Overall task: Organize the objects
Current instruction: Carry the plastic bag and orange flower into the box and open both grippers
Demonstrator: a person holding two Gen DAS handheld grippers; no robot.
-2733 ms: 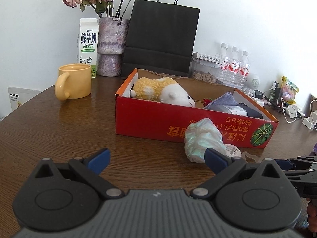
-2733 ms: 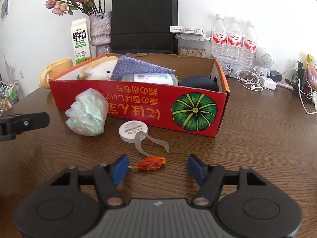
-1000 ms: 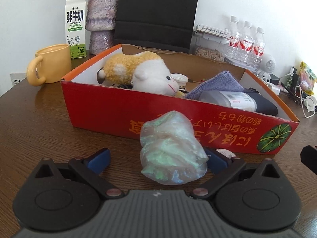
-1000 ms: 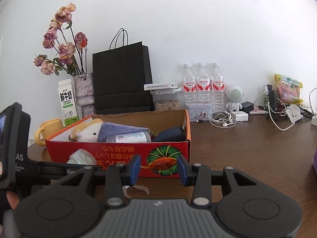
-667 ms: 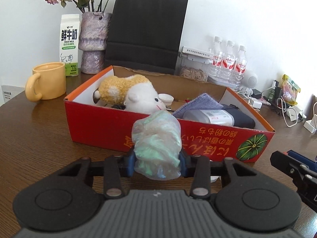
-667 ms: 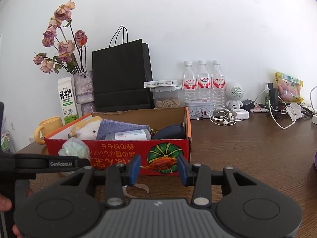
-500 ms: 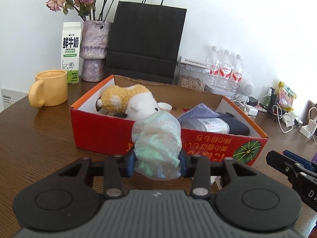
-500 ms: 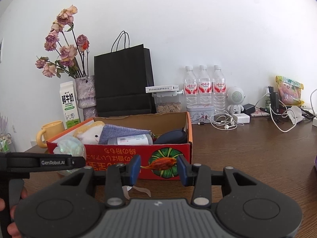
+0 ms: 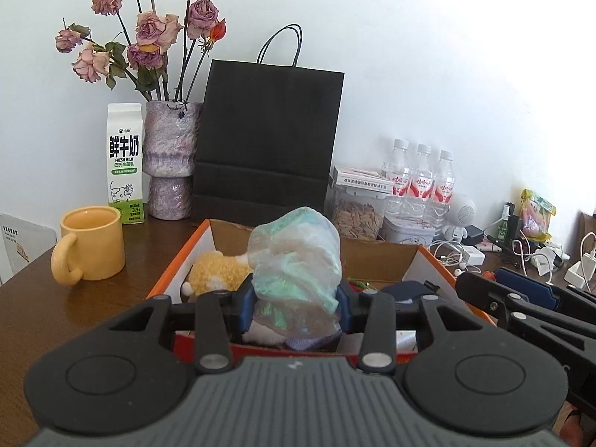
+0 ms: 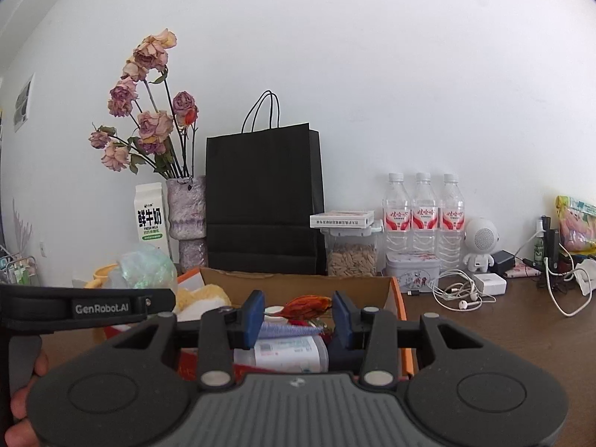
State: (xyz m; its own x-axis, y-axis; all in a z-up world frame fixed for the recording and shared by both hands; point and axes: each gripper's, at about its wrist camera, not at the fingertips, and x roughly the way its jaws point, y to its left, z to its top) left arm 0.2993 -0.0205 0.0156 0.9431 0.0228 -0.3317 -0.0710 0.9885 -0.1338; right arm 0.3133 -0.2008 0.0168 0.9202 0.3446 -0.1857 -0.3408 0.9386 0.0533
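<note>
Wooden table (image 9: 33, 309), red box (image 9: 175, 272) rim

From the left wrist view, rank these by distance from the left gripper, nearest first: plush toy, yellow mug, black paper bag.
1. plush toy, in the box just beyond the left gripper, left of centre.
2. yellow mug, on the table, far left.
3. black paper bag, against the wall behind the box.

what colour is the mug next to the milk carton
The mug is yellow, plain with no pattern, standing beside the milk carton. It shows best in the left wrist view.
</note>
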